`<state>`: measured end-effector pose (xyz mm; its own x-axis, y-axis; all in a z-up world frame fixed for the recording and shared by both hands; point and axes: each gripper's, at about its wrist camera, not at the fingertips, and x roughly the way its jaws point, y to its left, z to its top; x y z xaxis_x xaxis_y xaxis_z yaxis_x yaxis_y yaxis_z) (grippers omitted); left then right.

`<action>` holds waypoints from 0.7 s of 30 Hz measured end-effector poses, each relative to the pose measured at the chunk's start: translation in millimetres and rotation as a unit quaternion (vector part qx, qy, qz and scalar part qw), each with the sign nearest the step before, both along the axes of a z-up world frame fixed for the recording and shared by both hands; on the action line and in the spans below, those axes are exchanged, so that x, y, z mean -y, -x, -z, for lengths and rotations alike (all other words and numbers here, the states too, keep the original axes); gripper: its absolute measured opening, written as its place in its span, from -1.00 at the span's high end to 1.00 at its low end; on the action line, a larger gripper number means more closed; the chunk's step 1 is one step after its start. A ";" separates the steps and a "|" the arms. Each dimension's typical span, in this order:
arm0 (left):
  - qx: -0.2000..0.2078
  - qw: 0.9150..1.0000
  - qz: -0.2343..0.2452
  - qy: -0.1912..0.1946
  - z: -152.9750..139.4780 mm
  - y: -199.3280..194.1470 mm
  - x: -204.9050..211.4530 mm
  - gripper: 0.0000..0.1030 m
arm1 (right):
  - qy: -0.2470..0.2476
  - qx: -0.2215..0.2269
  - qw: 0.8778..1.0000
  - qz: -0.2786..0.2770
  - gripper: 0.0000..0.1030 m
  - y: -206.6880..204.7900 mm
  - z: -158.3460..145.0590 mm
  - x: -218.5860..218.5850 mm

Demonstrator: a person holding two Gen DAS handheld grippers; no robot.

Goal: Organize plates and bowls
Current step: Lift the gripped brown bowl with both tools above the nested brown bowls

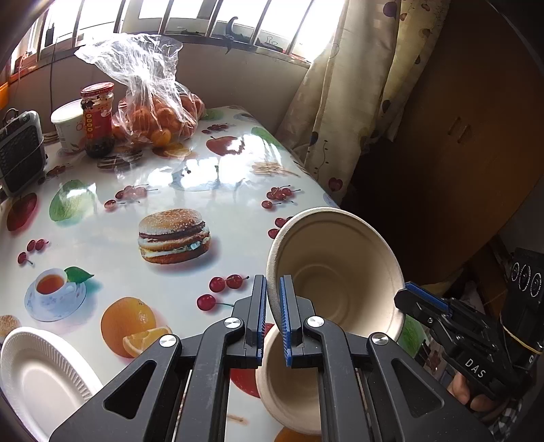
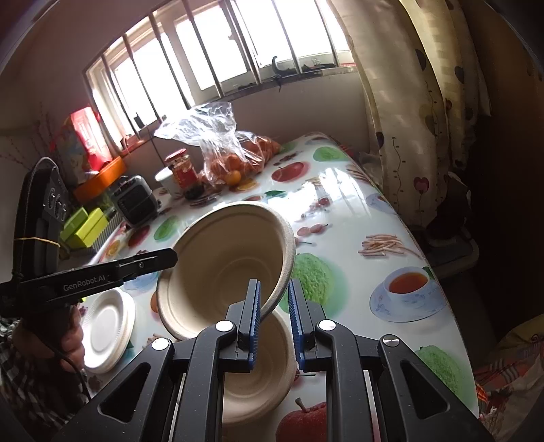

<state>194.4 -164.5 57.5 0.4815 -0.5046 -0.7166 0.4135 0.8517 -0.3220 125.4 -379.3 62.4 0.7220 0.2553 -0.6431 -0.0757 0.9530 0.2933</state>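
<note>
Two beige paper bowls are in play. The upper bowl (image 1: pixel 335 272) (image 2: pixel 231 261) is tilted on its side in the air above the near part of the tabletop (image 1: pixel 210 204) (image 2: pixel 353 217), its opening turned toward both cameras. The lower bowl (image 1: pixel 289 384) (image 2: pixel 258 367) sits just beneath it on the tabletop, upright and empty.

The left gripper (image 1: pixel 273 306) (image 2: pixel 171 256) has its jaws drawn narrow, pinching the upper bowl's rim between the blue pads (image 1: pixel 285 306). The right gripper (image 2: pixel 274 307) (image 1: pixel 413 292) has its jaws a little wider around the opposite rim; the rim touches the left pad, and a gap shows beside the other, so I cannot tell whether it truly grips. In the left wrist view its tip lies just beside the bowl's far edge.

White paper plates (image 1: pixel 37 377) (image 2: pixel 107 326) lie stacked to the left on the tabletop; how many is unclear.

Farther back stand one red-lidded jar (image 1: pixel 97 119) (image 2: pixel 183 171) with dark contents, one white tub (image 1: pixel 68 125) (image 2: pixel 166 180) behind it, and one clear plastic bag (image 1: pixel 149 98) (image 2: pixel 221 146) holding oranges. A small grey heater (image 1: pixel 20 153) (image 2: pixel 134 199) sits at the left edge. A patterned curtain (image 1: pixel 357 85) (image 2: pixel 418 112) hangs on the right beside the barred window (image 1: pixel 204 13) (image 2: pixel 217 57).
</note>
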 end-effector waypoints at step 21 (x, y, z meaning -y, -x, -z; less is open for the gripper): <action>-0.002 1.000 0.005 0.006 5.6 23.5 -8.3 0.84 | 0.001 -0.003 1.000 0.004 0.68 24.9 6.9 -3.8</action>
<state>170.9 -156.2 51.9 0.4726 -0.5186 -0.7125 0.4212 0.8431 -0.3342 100.5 -375.5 55.5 0.7209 0.2475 -0.6473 -0.0658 0.9543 0.2915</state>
